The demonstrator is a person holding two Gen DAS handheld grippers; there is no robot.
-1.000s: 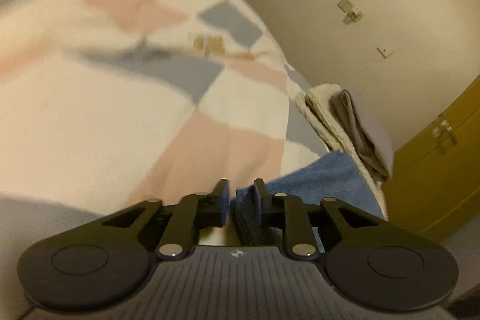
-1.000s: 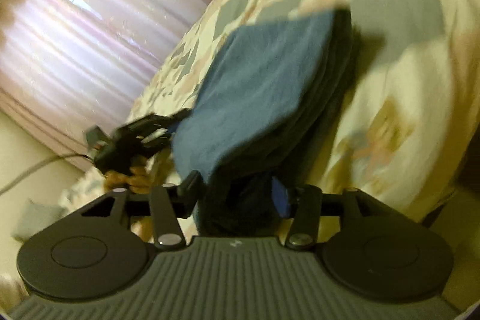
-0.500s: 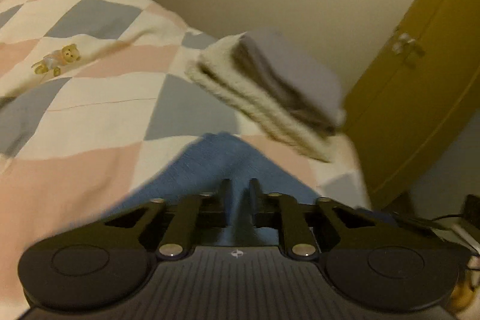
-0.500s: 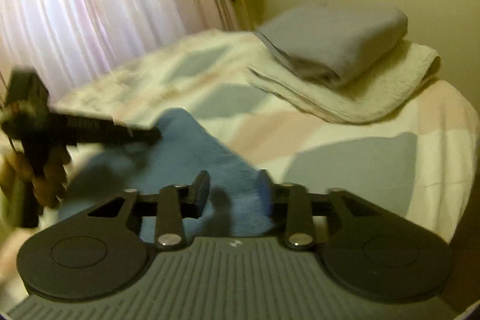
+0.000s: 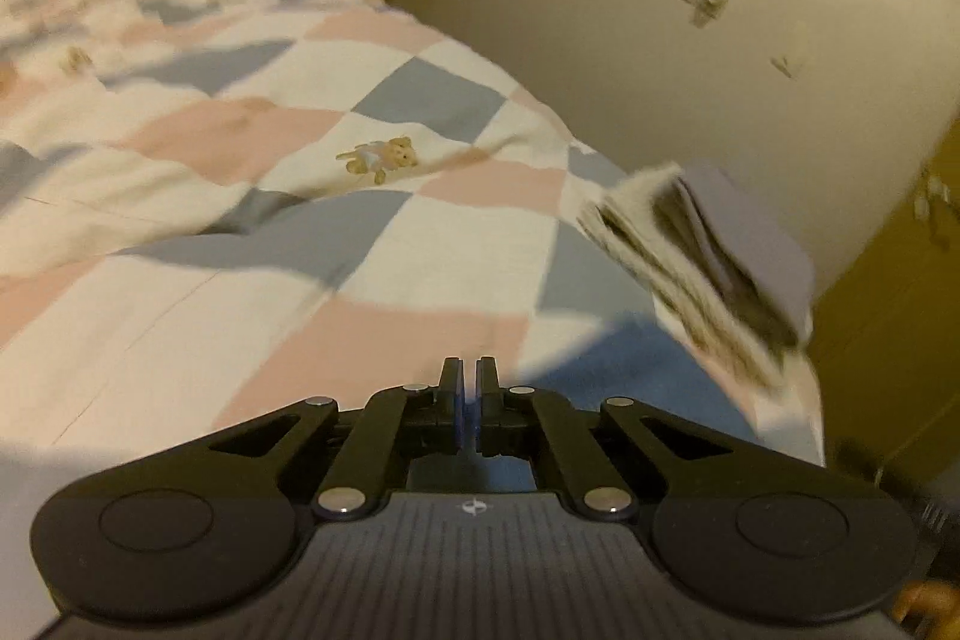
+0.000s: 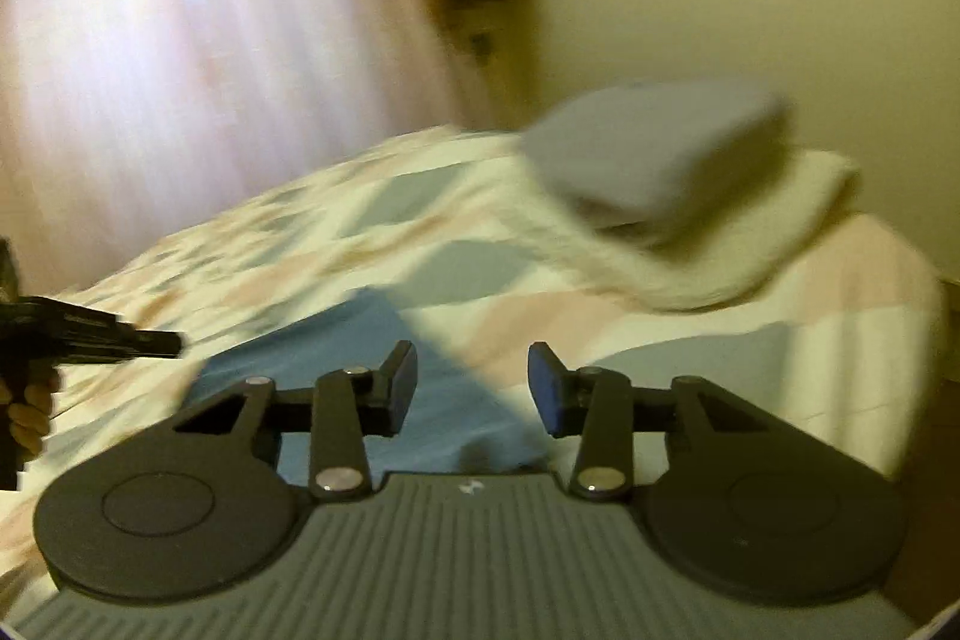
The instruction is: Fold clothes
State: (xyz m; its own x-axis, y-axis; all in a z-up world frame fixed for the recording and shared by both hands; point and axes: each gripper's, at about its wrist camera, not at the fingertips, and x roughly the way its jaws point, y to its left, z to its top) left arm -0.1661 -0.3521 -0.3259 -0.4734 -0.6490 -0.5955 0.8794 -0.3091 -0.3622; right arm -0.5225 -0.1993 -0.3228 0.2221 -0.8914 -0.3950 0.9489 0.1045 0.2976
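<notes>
Right gripper [image 6: 473, 388] now spread wide, nothing between fingers; half second ago it pinched blue cloth. Left gripper [image 5: 470, 403] pressed together, no fabric visibly caught, lifted off. Blue garment [image 6: 372, 376] lies flat on checked quilt [image 5: 300, 244] just ahead of and below both tongs: likely fold laid down, release done. Stack of folded towels [image 5: 702, 250] ahead-right of left tongs, near bed edge beside yellow cupboard [image 5: 888, 340]. Open quilt ahead-left; wall [image 5: 600, 10] beyond.
</notes>
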